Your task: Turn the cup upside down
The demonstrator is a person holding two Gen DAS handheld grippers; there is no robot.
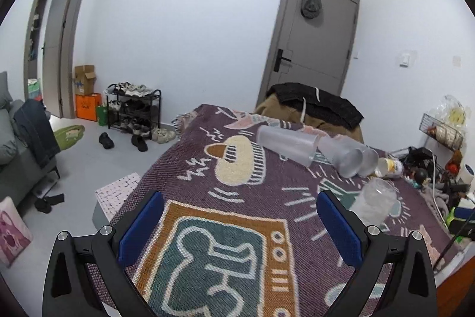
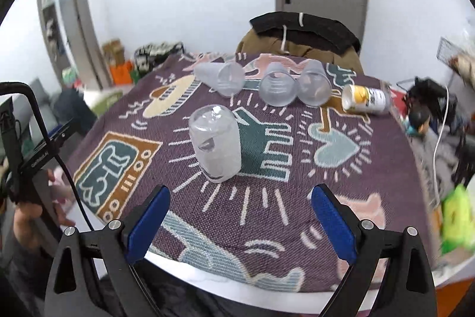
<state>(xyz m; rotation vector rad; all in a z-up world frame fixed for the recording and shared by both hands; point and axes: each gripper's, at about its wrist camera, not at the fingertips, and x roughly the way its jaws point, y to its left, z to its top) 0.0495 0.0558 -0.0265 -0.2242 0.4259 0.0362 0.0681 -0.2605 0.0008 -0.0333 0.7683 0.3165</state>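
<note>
A clear plastic cup [image 2: 215,143] stands upside down, mouth on the patterned purple cloth [image 2: 267,213], in the middle of the table. It also shows in the left wrist view [image 1: 375,201], blurred, at the right. My right gripper [image 2: 240,220] is open and empty, pulled back a little in front of this cup. My left gripper [image 1: 240,220] is open and empty over the cloth's left part, apart from all cups. Three frosted cups [image 2: 221,76] [image 2: 277,88] [image 2: 314,85] lie on their sides farther back; they also show in the left wrist view [image 1: 286,143] [image 1: 343,155].
A yellow-and-white can [image 2: 365,98] lies on its side at the back right. A chair with a black and brown garment [image 2: 302,33] stands behind the table. Cables and clutter [image 2: 430,115] sit at the right edge. A shoe rack [image 1: 133,109] and sofa [image 1: 14,150] stand left.
</note>
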